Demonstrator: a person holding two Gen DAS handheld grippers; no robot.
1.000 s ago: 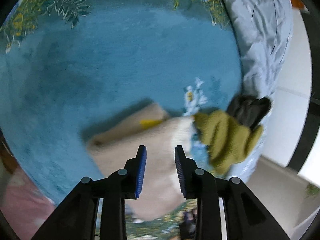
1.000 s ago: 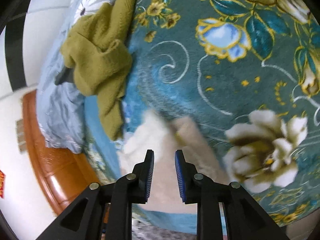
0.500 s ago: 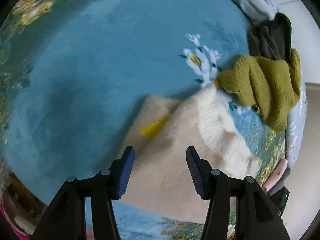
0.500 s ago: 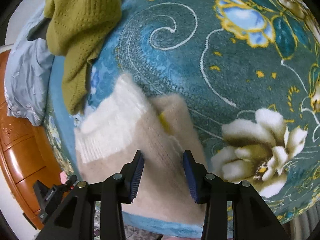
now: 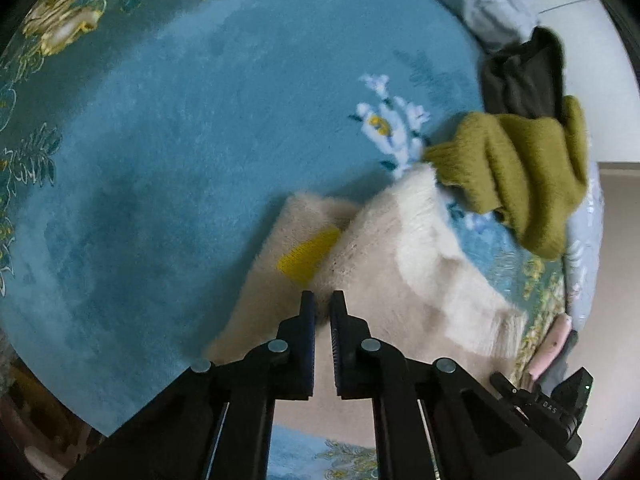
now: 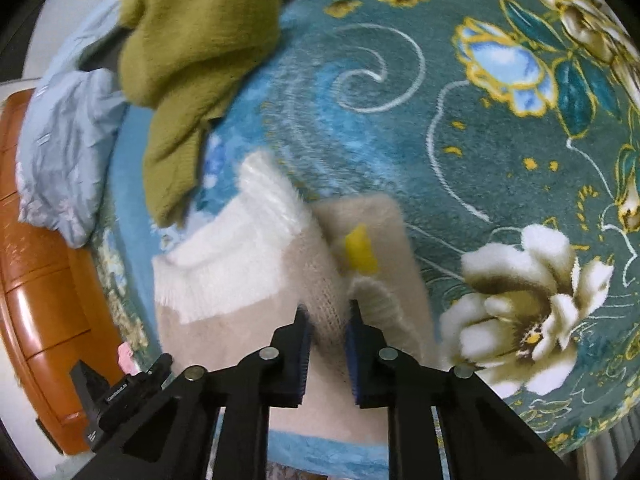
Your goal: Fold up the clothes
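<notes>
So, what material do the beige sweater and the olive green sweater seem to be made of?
The beige sweater looks like a fuzzy, mohair-like knit: fine hairs stand along its edges and knit rows show near the right gripper. The olive green sweater looks like a thicker, soft wool or acrylic knit with a matte surface. The exact fibre cannot be told.

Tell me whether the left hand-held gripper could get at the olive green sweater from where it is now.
Probably not right away. The left hand-held gripper looks shut on the beige sweater, so it would have to let go first. Otherwise the olive green sweater lies uncovered ahead to its right on the blanket, with nothing between.
</notes>
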